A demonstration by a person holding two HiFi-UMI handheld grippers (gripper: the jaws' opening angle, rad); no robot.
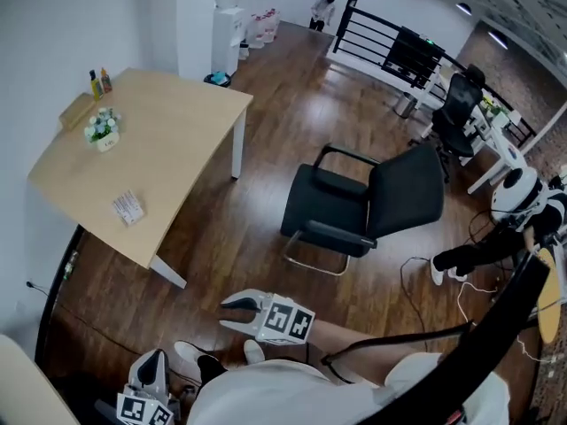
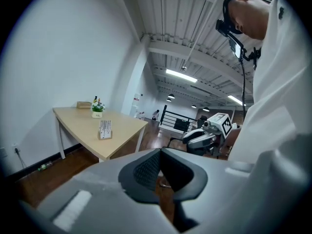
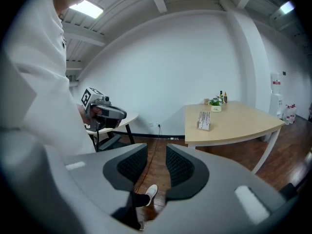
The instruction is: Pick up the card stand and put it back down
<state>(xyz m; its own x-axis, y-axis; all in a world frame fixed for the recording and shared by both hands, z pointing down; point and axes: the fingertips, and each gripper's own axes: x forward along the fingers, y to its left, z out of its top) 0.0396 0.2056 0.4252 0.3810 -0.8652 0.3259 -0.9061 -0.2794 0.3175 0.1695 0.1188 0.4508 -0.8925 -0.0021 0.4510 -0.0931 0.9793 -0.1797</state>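
Note:
The card stand (image 1: 128, 208) is a small white card in a holder, standing near the front edge of the light wooden table (image 1: 168, 140). It also shows in the left gripper view (image 2: 105, 129) and in the right gripper view (image 3: 204, 120). Both grippers hang low by the person's body, far from the table. My left gripper (image 1: 151, 358) (image 2: 160, 152) is shut, its pads touching with nothing between them. My right gripper (image 1: 225, 314) (image 3: 157, 152) is open, with a clear gap and nothing in it.
On the table's far end sit a small flower pot (image 1: 103, 129), two bottles (image 1: 99, 82) and a wooden box (image 1: 77, 111). A black office chair (image 1: 363, 206) stands on the wood floor right of the table. A water dispenser (image 1: 228, 25) and a black railing (image 1: 381, 38) are behind.

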